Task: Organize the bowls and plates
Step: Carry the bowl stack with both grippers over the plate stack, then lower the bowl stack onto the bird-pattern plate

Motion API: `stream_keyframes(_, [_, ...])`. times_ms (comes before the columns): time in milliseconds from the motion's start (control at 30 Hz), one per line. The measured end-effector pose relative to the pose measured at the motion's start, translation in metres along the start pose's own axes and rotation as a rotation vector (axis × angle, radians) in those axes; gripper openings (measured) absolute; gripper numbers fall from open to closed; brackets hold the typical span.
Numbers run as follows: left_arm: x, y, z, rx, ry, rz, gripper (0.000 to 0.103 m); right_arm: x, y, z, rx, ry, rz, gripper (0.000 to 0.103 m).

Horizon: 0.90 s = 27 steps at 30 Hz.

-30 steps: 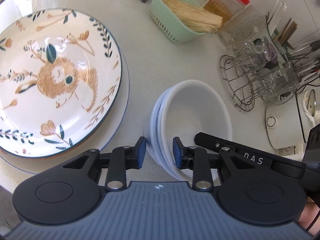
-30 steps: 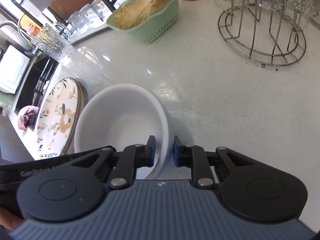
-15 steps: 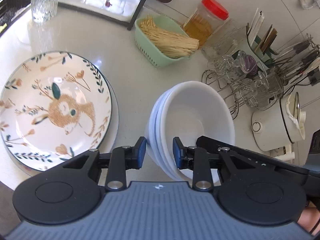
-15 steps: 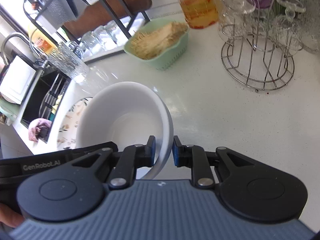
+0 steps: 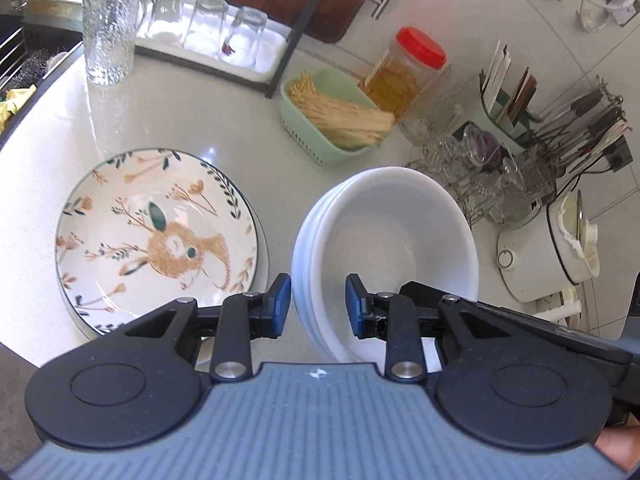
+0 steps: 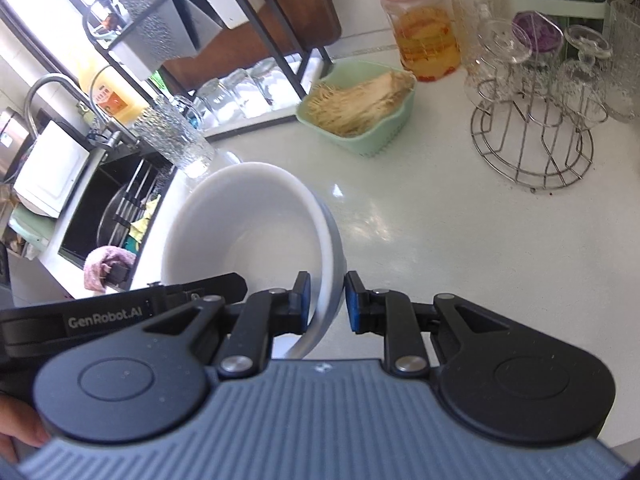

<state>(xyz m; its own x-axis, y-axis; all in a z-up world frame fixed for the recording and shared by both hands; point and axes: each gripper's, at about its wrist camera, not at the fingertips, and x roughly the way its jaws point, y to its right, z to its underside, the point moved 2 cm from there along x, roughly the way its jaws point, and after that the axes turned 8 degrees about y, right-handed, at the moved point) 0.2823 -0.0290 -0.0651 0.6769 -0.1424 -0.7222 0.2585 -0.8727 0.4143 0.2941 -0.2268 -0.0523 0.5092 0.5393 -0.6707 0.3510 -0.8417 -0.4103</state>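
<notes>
I have both grippers clamped on the stack of white bowls (image 5: pixel 394 240), one on each side of its near rim. My left gripper (image 5: pixel 315 304) pinches the stack's left edge, one blue pad outside the nested rims and the other inside the top bowl. My right gripper (image 6: pixel 325 302) grips the opposite edge the same way, its jaws nearly closed with the rim wedged between the pads. In the left wrist view I see the right gripper's black finger reaching into the bowl from the right.

The stack hangs tilted above the white countertop (image 6: pixel 460 240), clear of the surface. To its left, flat on the counter, lies the patterned plate (image 5: pixel 156 236) on top of another plate whose edge peeks out beneath it. Farther back sits a green basket (image 5: pixel 332 120) of thin sticks, with a red-lidded jar (image 5: pixel 404 72) just behind it. A wire glass rack (image 6: pixel 532 136) stands to the far right.
</notes>
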Motion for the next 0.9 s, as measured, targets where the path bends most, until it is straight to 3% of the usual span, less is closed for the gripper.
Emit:
stream_keyframes(400, [-0.020,-0.044,-0.026,-0.015,0.060,0.010,0.034,0.021,-0.048,-0.008,-0.023,0.041,-0.015,0.023])
stream_keyframes(900, [-0.009,-0.139,-0.038,-0.010,0.034,-0.024,0.034,0.089,-0.102,0.021,-0.029,-0.038,-0.020,0.023])
